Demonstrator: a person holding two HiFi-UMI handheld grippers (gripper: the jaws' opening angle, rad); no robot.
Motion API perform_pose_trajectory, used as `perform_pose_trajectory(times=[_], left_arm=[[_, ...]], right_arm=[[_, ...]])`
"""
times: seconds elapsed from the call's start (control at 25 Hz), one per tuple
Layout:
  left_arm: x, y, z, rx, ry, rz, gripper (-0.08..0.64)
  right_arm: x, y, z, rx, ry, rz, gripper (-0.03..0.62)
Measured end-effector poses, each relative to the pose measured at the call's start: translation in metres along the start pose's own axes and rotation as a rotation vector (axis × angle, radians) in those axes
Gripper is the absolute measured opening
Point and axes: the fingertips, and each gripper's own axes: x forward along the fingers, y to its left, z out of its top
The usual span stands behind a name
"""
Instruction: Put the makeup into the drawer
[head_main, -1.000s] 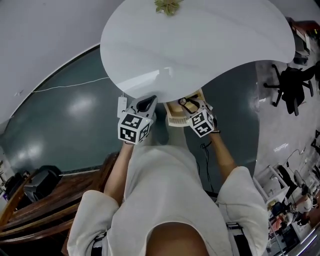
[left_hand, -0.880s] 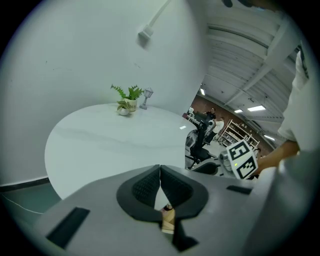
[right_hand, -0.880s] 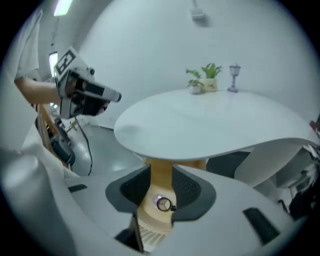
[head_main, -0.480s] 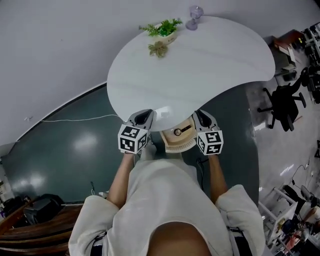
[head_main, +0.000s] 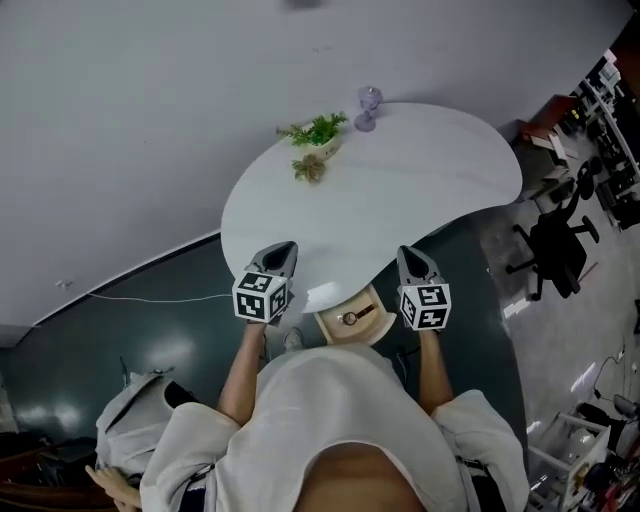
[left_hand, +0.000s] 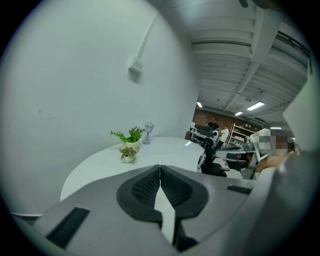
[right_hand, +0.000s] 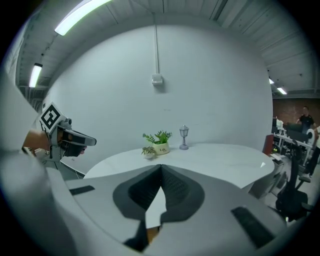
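A pale wooden drawer (head_main: 333, 328) stands pulled out under the near edge of the white table (head_main: 400, 190). Inside it lie a round makeup compact (head_main: 350, 318) and a dark stick (head_main: 367, 311). My left gripper (head_main: 283, 247) hovers over the table edge, left of the drawer, jaws shut and empty (left_hand: 160, 166). My right gripper (head_main: 407, 252) hovers to the drawer's right and above it. Its jaws have just been closing and are shut with nothing between them (right_hand: 161, 166). Neither gripper touches the makeup.
At the table's far side stand a small potted plant (head_main: 318, 133), a dried flower sprig (head_main: 308, 168) and a little lantern ornament (head_main: 368, 107). A grey wall runs behind. An office chair (head_main: 555, 250) stands to the right, and a bag (head_main: 130, 420) lies on the floor at lower left.
Both grippers have risen from the drawer to above the table edge, the right one lifting out of the drawer. The view has pulled back and now takes in the whole table.
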Motion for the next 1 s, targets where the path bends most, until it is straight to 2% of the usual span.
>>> perform_pose_trajectory(times=[0.32,1.0], left_arm=[[-0.004,0.004,0.015,0.012,-0.031,0.010,0.011],[-0.014,-0.005,0.014,0.018,-0.039,0.011,0.011]], right_arm=[[-0.006,-0.002,0.013,-0.009,-0.032,-0.024,-0.003],[-0.022,0.003,0.005,-0.031,-0.022,-0.043,-0.003]])
